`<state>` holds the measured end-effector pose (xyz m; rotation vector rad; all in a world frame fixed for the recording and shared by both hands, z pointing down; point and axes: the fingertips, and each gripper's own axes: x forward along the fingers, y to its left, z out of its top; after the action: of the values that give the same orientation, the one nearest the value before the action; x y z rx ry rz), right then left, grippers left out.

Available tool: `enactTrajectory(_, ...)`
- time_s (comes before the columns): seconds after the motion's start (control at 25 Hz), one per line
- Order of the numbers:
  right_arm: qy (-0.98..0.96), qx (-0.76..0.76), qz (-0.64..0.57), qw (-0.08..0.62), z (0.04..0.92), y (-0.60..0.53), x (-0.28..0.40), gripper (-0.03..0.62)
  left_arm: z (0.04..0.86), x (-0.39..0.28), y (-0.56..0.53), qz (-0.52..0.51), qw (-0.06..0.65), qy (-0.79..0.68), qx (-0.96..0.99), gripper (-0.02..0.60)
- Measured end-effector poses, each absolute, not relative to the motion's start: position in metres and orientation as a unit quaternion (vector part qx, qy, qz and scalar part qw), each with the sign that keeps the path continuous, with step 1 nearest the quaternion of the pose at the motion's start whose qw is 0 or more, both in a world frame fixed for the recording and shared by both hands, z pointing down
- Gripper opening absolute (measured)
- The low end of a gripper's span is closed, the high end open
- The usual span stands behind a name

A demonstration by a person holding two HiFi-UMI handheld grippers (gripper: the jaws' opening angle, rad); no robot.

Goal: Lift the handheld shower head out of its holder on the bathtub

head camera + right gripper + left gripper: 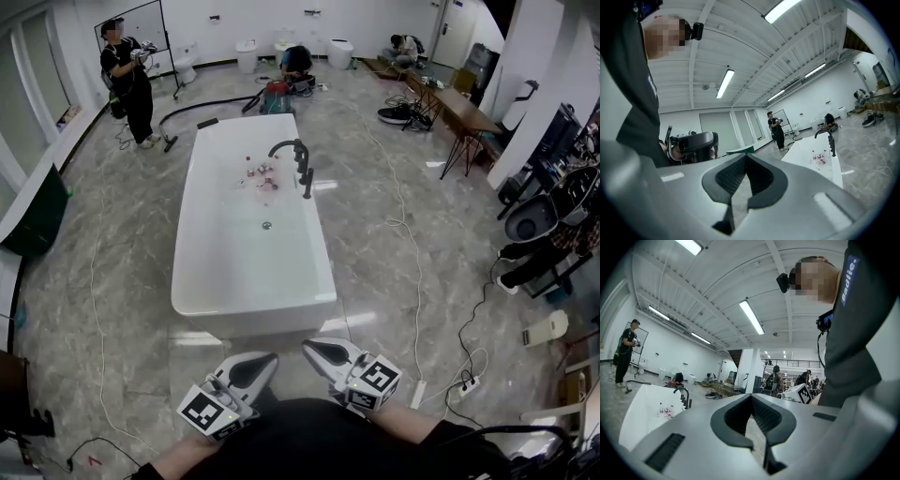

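A white freestanding bathtub [251,272] stands mid-floor in the head view. On its right rim is a black arched faucet [289,147], with the black handheld shower head [307,182] upright in its holder beside it. Both grippers are low in that view, well short of the tub's near end. My left gripper [265,361] and right gripper [311,349] are shut and empty. In the left gripper view the left gripper [751,397] has the tub [644,413] and faucet [685,397] far off to the left. The right gripper [746,157] sees the tub [813,157] and faucet [829,139] to the right.
Small bottles [262,175] lie inside the tub. A person [129,82] stands at the far left beside a black hose [202,108]. White cables [403,225] and a power strip [466,382] lie on the floor to the right. Tables [459,111] stand at the far right.
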<state>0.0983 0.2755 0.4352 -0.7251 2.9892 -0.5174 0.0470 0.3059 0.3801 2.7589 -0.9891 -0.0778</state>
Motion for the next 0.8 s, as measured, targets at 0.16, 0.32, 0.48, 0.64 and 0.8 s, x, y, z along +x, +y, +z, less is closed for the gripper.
enactTrajectory(0.16,0.955,-0.247,-0.162,0.008,0.439,0.24,0.097,0.002,0.385,0.041,0.27,-0.033,0.106,-0.328,0.938,0.0)
enactTrajectory(0.32,0.951,-0.268,-0.154,0.005,0.44,0.192,0.082,0.002,0.386,0.024,0.218,-0.043,0.104,-0.31,0.944,0.0)
enactTrajectory(0.48,0.944,-0.292,-0.153,0.001,0.438,0.129,0.057,0.002,0.368,-0.004,0.148,-0.074,0.09,-0.293,0.949,0.0)
enactTrajectory(0.64,0.932,-0.326,-0.157,0.0,0.438,0.074,0.032,0.002,0.372,-0.041,0.096,-0.054,0.095,-0.27,0.957,0.0)
enactTrajectory(0.8,0.924,-0.353,-0.145,0.006,0.428,0.022,0.0,0.002,0.356,-0.078,0.048,-0.08,0.085,-0.254,0.96,0.0)
